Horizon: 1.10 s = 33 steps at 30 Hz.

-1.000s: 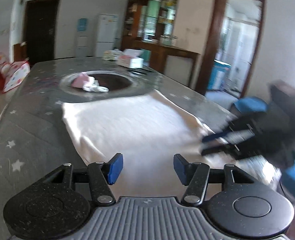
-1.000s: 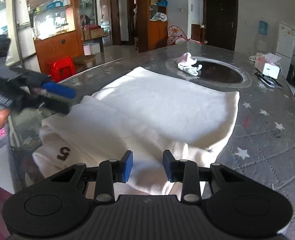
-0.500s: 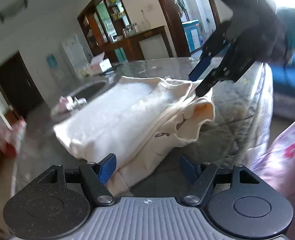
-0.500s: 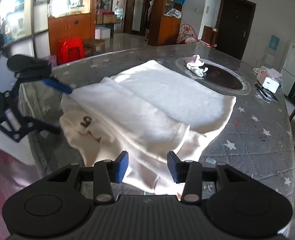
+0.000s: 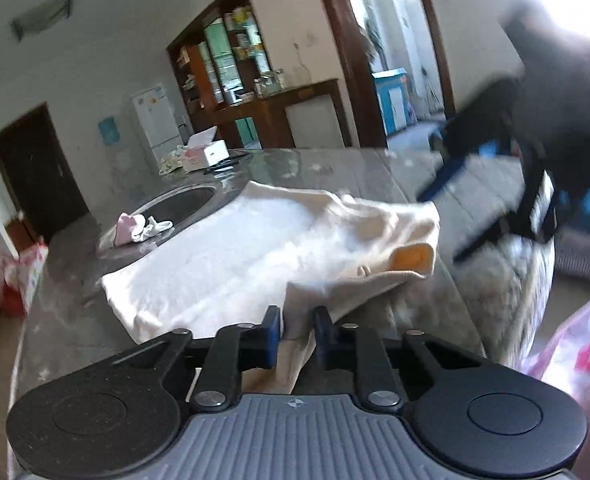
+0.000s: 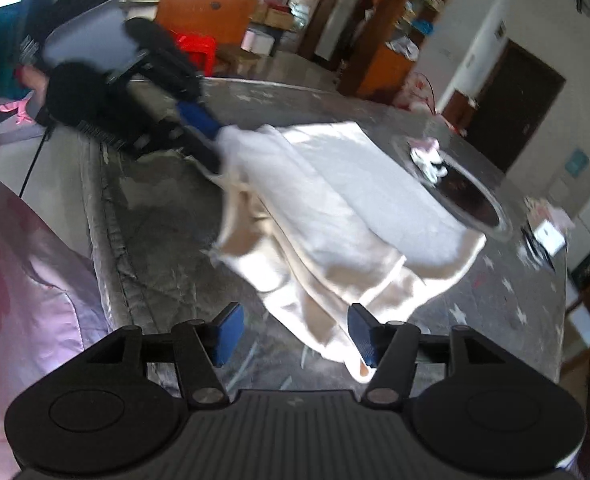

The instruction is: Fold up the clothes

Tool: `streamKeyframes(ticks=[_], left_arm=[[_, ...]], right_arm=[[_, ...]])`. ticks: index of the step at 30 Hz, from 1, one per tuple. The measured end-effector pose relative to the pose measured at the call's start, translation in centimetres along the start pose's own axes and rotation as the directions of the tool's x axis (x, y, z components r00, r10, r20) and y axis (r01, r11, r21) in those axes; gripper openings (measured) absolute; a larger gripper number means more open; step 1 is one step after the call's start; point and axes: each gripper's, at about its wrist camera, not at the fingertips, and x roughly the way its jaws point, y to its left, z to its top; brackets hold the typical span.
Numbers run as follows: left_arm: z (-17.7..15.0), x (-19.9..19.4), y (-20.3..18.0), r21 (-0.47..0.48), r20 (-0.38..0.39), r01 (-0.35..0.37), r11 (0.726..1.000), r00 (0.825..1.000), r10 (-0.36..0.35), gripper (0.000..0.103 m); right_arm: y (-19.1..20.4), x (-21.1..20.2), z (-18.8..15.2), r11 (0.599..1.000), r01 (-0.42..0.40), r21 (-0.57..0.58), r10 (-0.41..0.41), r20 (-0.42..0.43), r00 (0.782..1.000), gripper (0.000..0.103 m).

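Observation:
A cream garment (image 5: 255, 256) lies partly folded on the grey star-patterned table (image 5: 67, 280), its near corner bunched and lifted. My left gripper (image 5: 297, 332) has its jaws closing on that corner, and cloth fills the narrow gap between the blue pads. In the right wrist view the left gripper (image 6: 211, 136) sits at the garment's (image 6: 335, 208) far-left corner, pinching it. My right gripper (image 6: 293, 334) hovers over the near hem with its jaws opening. The hem lies by the right pad and the pads do not press on it. The right gripper (image 5: 443, 184) shows blurred in the left wrist view.
Small pink and white clothes (image 5: 135, 230) lie on the dark round inset (image 6: 471, 196) in the table's middle. A tissue box (image 5: 205, 154) stands further back. The table's edge (image 6: 107, 216) runs close by me, with the person's pink clothing (image 6: 15, 280) beside it.
The left gripper rolled, came to the garment's corner and closed on it. The right gripper's jaws spread wider and it rolled. The garment's near end is now bunched and lifted.

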Motion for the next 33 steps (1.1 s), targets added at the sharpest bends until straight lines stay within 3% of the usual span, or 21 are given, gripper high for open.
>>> streamKeyframes(ticks=[5, 7, 8, 9, 12, 13, 15, 21, 28, 30, 33], left_arm=[[1.3, 0.7, 2.2, -0.092, 0.009, 0.025, 0.995, 1.0, -0.025, 0.015], [1.5, 0.8, 2.5, -0.106, 0.01, 0.034, 0.994, 0.999, -0.033, 0.015], [1.4, 0.8, 2.6, -0.107, 0.007, 0.037, 0.994, 0.999, -0.036, 0.016], [1.3, 0.8, 2.5, -0.103, 0.004, 0.038, 0.994, 0.999, -0.037, 0.019], [0.7, 0.4, 2.0, -0.083, -0.002, 0.028, 0.996, 1.0, -0.028, 0.022], [0.4, 0.3, 1.9, -0.075, -0.003, 0.021, 0.997, 1.0, -0.021, 0.025], [-0.2, -0.1, 1.5, -0.055, -0.003, 0.004, 0.998, 1.0, -0.004, 0.045], [-1.8, -0.4, 0.4, 0.026, -0.021, -0.028, 0.999, 0.999, 0.028, 0.053], [-3.2, -0.2, 0.7, 0.063, -0.044, -0.014, 0.998, 0.999, 0.017, 0.05], [-3.3, -0.3, 1.4, 0.043, -0.053, -0.012, 0.999, 0.999, 0.014, 0.033], [-3.4, -0.5, 2.8, -0.035, -0.046, 0.001, 0.999, 0.999, -0.002, 0.018]], right_arm=[[-0.4, 2.3, 0.9, 1.0, -0.004, 0.028, 0.003, 0.049, 0.999, 0.059], [-0.9, 3.3, 1.3, 0.998, -0.025, 0.055, 0.022, 0.066, 0.998, 0.052], [-1.3, 3.7, 1.5, 0.996, -0.042, 0.077, 0.038, 0.064, 0.997, 0.044], [-1.6, 4.0, 1.7, 0.993, -0.06, 0.099, 0.053, 0.063, 0.997, 0.029], [-2.7, 4.7, 2.3, 0.978, -0.109, 0.177, 0.1, 0.061, 0.993, 0.016], [-3.2, 4.8, 2.4, 0.97, -0.125, 0.207, 0.115, 0.061, 0.991, 0.015], [-4.2, 4.8, 2.7, 0.955, -0.15, 0.257, 0.138, 0.064, 0.988, 0.014], [-5.9, 4.6, 3.4, 0.922, -0.186, 0.34, 0.172, 0.071, 0.983, 0.014], [-6.1, 4.5, 3.8, 0.919, -0.178, 0.351, 0.162, 0.074, 0.984, 0.014], [-5.9, 4.5, 3.6, 0.923, -0.172, 0.344, 0.158, 0.069, 0.985, 0.015], [-5.4, 4.6, 3.2, 0.932, -0.155, 0.327, 0.143, 0.061, 0.988, 0.016]])
